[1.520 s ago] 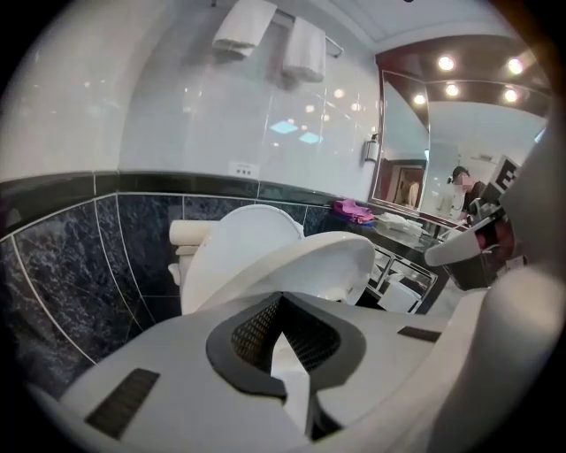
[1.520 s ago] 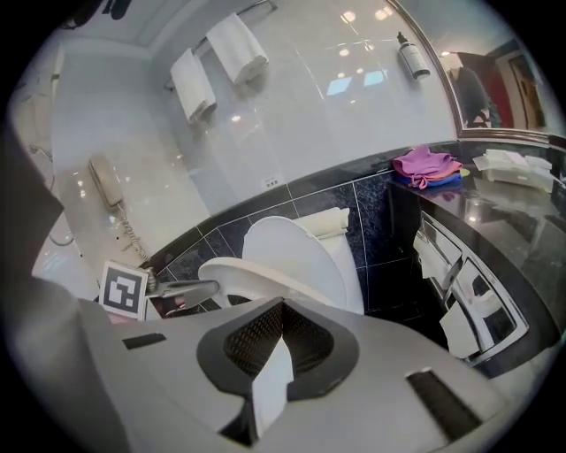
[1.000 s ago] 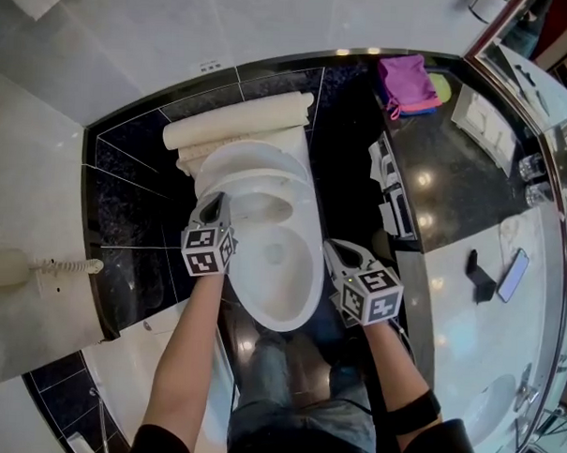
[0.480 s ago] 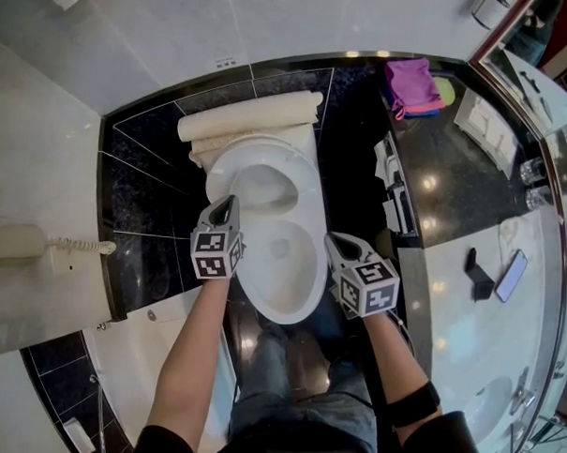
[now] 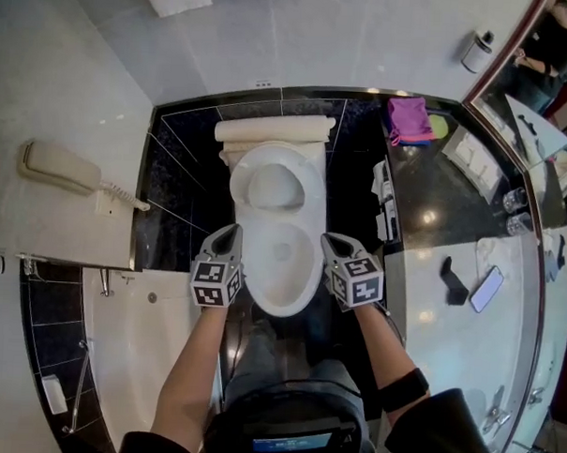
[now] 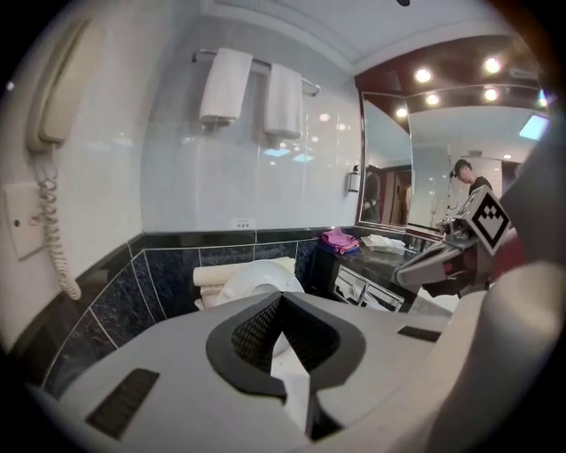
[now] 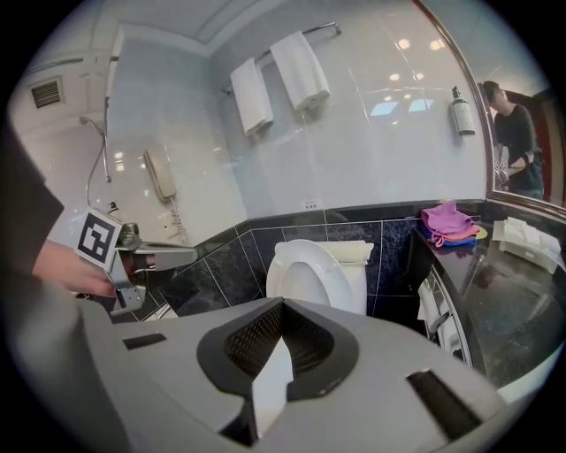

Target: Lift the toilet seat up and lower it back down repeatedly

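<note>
Two grey, wedge-shaped tongs are held over one glossy white toilet bowl point(image 5: 287, 263). The left tongs point(image 5: 231, 231) are just beside its left rim and the right tongs point(image 5: 331, 240) just beside its right rim. Each carries one cube printed with black and white squares. Both pairs of jaws are seen pressed together on black ribbed pads, with nothing pinched.

The toilet seat point(image 5: 274, 185), a smooth white oval, is stood upright ahead of the tongs and between them, leaned against the rounded cream cistern point(image 5: 274, 131).

Two folded white towels point(image 7: 252, 95) are hung on one metal rail high above (seen in both gripper views). One cream telephone handset point(image 5: 59, 167) with a coiled cord is mounted left of the left tongs. One pink cloth point(image 5: 407, 116) is laid on the dark speckled tabletop point(image 5: 435, 195) beyond the right tongs.
</note>
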{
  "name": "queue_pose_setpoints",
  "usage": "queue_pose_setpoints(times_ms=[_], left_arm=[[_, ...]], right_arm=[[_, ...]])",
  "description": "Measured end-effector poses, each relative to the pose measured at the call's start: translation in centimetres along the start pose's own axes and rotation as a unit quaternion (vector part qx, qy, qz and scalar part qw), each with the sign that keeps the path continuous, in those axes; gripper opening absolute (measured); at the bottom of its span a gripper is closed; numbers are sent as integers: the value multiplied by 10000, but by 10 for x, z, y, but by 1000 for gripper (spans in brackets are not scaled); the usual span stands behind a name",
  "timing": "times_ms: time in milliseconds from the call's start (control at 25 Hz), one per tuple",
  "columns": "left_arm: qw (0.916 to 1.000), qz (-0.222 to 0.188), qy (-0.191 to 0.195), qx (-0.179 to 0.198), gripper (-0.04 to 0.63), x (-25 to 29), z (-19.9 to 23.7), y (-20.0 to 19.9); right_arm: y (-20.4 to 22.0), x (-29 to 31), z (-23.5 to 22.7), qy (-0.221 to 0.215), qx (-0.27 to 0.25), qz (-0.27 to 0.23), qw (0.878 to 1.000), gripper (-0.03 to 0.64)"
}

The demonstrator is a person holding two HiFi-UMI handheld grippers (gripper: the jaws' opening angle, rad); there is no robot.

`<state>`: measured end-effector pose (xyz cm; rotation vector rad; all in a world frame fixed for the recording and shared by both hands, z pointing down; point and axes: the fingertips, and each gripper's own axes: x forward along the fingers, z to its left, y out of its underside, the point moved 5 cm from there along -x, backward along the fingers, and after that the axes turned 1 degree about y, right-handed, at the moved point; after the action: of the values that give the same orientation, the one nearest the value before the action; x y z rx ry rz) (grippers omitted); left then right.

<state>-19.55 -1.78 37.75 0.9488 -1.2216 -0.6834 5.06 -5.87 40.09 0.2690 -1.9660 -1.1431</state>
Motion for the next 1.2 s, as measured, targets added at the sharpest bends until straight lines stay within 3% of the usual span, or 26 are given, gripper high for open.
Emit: queue_pose_setpoints(times_ms=[320, 640, 840, 1200], left_arm=[[9990, -250, -287, -214, -5, -103, -34, -16], [9973, -441, -466, -353, -5, -165, -47, -7], [9971, -457, -494, -343, -5, -183, -49, 0], [9971, -484, -459, -355, -5, -196, -59, 8]], right_arm=[[2, -73, 24, 54, -307, -36, 9995, 14], [-19, -109, 39, 62, -299, -312, 9990, 14], [-20, -118, 49, 127, -583, -346, 9976, 12], [-7, -126, 55, 113, -549, -309, 9979, 12]])
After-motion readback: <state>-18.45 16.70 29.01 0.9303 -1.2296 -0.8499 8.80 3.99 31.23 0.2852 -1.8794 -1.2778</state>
